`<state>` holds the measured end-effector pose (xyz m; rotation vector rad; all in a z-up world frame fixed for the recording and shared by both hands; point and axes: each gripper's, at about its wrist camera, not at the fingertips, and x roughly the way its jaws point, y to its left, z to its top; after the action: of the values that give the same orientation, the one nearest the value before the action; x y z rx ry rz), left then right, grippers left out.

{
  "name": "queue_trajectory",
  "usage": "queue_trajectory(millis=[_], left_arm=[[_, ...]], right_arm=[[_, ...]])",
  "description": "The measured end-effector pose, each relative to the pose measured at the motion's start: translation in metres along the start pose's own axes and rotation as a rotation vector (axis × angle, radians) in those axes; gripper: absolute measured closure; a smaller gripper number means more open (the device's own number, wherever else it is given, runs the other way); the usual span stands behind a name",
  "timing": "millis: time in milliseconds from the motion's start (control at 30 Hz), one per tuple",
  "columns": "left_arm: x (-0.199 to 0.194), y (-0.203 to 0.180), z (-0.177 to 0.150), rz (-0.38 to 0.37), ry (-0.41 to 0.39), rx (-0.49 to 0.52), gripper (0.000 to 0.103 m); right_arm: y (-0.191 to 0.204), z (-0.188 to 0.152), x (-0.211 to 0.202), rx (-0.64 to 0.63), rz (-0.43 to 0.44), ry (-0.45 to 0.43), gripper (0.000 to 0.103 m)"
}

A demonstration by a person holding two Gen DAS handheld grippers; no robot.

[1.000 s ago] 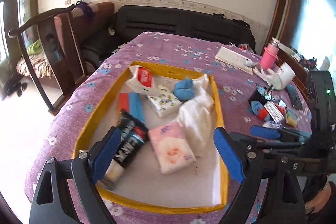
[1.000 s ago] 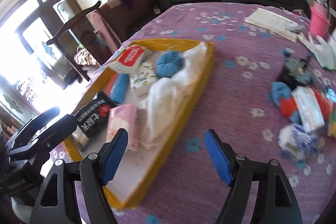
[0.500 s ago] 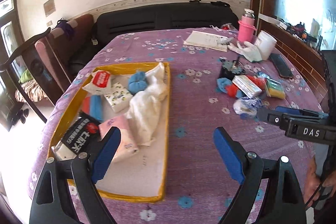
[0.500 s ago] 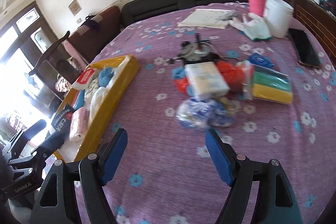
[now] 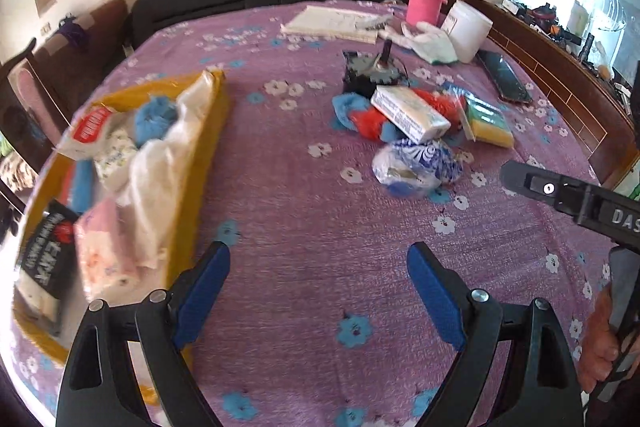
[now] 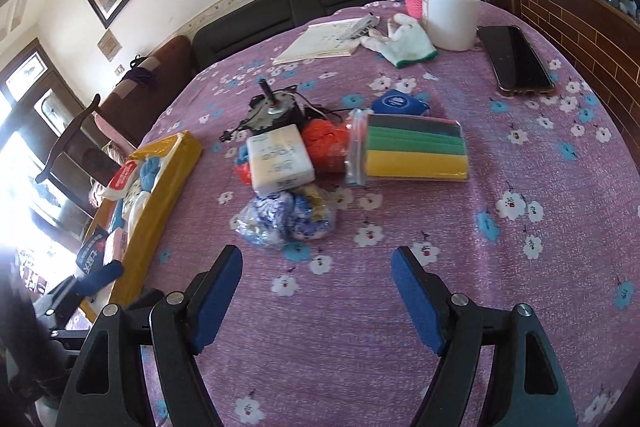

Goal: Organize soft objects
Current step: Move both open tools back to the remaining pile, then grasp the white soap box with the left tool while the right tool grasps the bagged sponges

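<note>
Since a second ago both my grippers have swung away from the yellow tray (image 5: 208, 147) toward the loose pile on the purple flowered tablecloth (image 5: 304, 227). My left gripper (image 5: 318, 291) has its blue-padded jaws wide apart over bare cloth, nothing between them. My right gripper (image 6: 316, 291) likewise stands apart and empty, just short of a crinkled clear bag of blue-and-white stuff (image 6: 286, 221). Behind the bag: a boxy white tissue pack (image 6: 280, 159), orange knitted fabric (image 6: 326, 143), and a sleeve of layered green and yellow sponges (image 6: 416, 153). The tray holds rumpled white cloth (image 5: 160, 167), a blue bundle (image 5: 154, 117) and soft packets.
</note>
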<state>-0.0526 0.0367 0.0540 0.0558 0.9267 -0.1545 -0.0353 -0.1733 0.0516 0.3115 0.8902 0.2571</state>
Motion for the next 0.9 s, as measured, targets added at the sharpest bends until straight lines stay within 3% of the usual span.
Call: queue_trajectory(millis=[200, 367, 800, 900], left_arm=[[0.045, 0.002, -0.004, -0.036, 0.086, -0.046, 0.014], [0.049, -0.003, -0.007, -0.048, 0.072, -0.013, 0.0], [0.049, 0.001, -0.008, -0.082, 0.044, -0.01, 0.0], [0.049, 0.001, -0.008, -0.087, 0.041, -0.013, 0.0]], right_arm=[[-0.012, 0.007, 0.014, 0.024, -0.022, 0.017, 0.022], [-0.008, 0.021, 0.029, 0.015, -0.038, 0.027, 0.022], [0.044, 0.08, 0.105, -0.12, -0.096, 0.085, 0.023], [0.056, 0.078, 0.108, -0.189, -0.154, 0.096, 0.045]])
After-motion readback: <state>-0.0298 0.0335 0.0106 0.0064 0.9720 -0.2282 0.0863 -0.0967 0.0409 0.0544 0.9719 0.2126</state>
